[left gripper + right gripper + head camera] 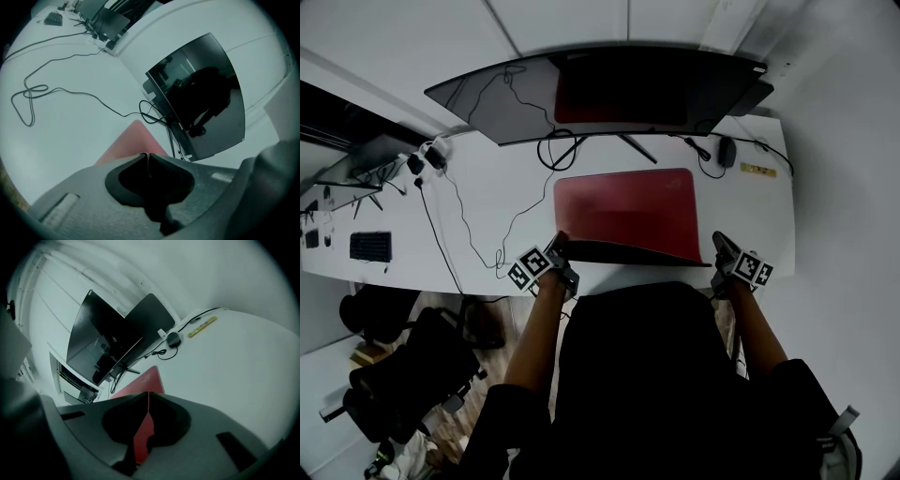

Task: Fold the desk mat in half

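A red desk mat [628, 211] lies on the white desk [487, 187] in front of the monitor. Its near edge is raised, and the dark underside shows along it. My left gripper [560, 246] holds the mat's near left corner and my right gripper [721, 246] holds the near right corner. In the left gripper view the jaws [147, 157] are shut on a thin edge of the mat [133, 140]. In the right gripper view the jaws [148, 397] are shut, and the red mat [145, 380] runs between them.
A wide curved monitor [609, 89] stands just behind the mat. A mouse [727, 150] and a yellow strip [759, 170] lie at the back right. Loose cables [469, 216] cross the desk's left part. A keyboard [370, 246] sits far left, with chairs [394, 375] below it.
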Available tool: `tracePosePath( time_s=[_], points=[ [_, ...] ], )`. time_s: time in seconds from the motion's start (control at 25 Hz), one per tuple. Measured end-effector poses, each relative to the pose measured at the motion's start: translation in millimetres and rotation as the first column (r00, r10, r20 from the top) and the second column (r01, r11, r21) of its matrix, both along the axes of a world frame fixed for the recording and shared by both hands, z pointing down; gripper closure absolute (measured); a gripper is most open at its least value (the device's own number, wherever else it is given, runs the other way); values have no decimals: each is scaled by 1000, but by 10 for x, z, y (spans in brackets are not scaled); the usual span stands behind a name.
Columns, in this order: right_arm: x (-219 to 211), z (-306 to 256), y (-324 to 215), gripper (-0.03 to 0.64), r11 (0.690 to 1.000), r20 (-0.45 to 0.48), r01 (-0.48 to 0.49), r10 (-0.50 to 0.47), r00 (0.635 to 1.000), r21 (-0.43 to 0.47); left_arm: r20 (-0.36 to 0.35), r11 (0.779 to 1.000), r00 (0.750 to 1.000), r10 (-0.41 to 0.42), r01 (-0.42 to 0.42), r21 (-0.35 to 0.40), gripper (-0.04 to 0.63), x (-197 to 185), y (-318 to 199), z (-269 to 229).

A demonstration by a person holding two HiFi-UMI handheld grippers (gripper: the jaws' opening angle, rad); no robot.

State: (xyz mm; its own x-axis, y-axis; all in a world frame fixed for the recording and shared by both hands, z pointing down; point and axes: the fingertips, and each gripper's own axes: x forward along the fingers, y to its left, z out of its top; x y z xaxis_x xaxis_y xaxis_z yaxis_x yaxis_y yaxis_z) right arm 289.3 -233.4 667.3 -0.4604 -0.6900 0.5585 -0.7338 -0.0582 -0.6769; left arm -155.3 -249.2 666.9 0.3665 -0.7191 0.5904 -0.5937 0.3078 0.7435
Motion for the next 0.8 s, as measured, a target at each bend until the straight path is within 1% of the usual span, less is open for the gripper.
tracePosePath(
  time_s=[0.16,0.32,0.4,0.56,0.68,0.8],
  points=[
    [-23,-55,-40,617,1000,-16,17,-17,1000,14,-9,1000,1000,2,-2,-4,557,-3,-132,44],
    [-80,-150,-43,617,999,-51,29,-28,998,34,-7,1000,1000,25,-25,-9,556,1,-252,94],
    [-102,-179,-19,617,998,-80,36,-32,996,46,-6,999,999,34,-34,-18,555,-1,-297,130],
    [-147,-165,62,617,998,-132,50,-43,990,49,-28,999,999,19,-20,-47,556,-6,-408,237],
    [-209,-218,101,617,995,-200,81,-68,978,58,-24,998,999,22,-24,-55,555,-16,-511,301],
    [-313,-258,134,617,993,-231,106,-90,969,60,-30,998,999,21,-23,-58,556,-44,-634,350]
  ],
)
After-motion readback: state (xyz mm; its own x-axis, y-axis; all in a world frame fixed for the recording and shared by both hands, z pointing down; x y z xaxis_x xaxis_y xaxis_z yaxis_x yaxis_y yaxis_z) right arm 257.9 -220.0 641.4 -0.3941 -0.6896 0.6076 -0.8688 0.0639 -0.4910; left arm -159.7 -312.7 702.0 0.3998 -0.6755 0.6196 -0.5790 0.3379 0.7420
